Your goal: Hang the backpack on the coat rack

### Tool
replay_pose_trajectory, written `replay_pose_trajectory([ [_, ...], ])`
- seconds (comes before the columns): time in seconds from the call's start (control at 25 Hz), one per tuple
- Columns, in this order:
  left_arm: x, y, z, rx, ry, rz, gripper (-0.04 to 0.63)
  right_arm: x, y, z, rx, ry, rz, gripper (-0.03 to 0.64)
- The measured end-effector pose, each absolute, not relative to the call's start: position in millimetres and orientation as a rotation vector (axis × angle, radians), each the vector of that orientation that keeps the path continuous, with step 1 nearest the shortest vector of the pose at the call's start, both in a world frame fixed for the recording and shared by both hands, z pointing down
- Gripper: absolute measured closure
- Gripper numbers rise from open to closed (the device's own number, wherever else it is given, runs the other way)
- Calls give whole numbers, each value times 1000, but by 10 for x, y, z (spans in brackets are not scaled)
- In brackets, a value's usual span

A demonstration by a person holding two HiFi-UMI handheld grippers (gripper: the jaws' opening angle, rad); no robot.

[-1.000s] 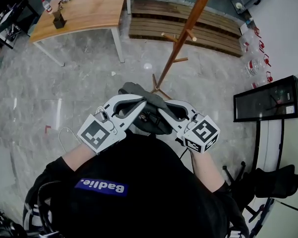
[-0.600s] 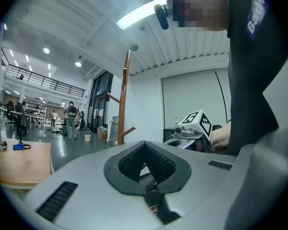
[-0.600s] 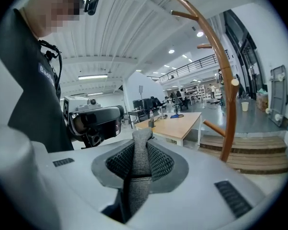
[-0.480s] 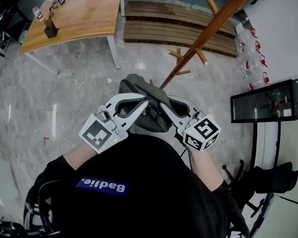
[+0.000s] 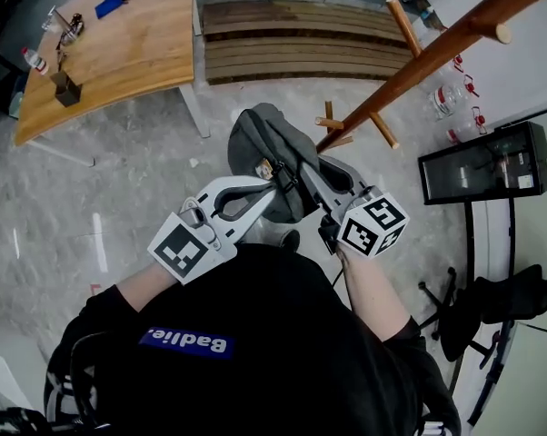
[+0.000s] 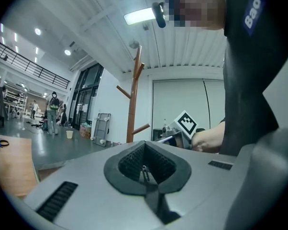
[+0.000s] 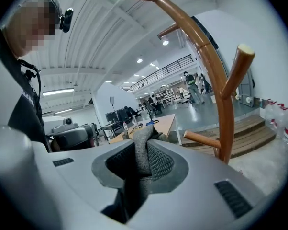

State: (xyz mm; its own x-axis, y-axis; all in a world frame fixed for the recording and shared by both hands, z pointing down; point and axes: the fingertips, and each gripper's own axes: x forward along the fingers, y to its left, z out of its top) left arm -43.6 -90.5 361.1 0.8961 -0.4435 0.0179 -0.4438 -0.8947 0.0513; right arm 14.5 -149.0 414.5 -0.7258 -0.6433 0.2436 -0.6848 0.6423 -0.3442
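Head view shows the grey backpack (image 5: 266,148) held up between both grippers, close to the slanting pole of the wooden coat rack (image 5: 437,48). The left gripper (image 5: 269,192) is clamped on a thin dark strap of the backpack. The right gripper (image 5: 303,178) pinches a grey fabric loop of it.

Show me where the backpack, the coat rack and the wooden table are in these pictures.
backpack (image 5: 260,148): head view, on its grey upper body.
coat rack (image 5: 437,57): head view, on the slanting main pole.
wooden table (image 5: 119,53): head view, on the bare tabletop.
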Motion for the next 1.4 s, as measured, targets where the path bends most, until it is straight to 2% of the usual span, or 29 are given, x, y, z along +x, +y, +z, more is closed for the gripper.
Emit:
replay_pose_trajectory([
  [0.44,-226,-1127,3790,2943,-733,44,588,401,-1984,4219,1192,-2744,857,546],
  [1.04,-139,-1154,3847,2926,-782,46,588,722,-2122,4489,1212,-2713,1187,546],
  [1.4,-93,-1146,3853,2903,-804,70,588,735,-2136,4575,1162,-2747,1219,545],
])
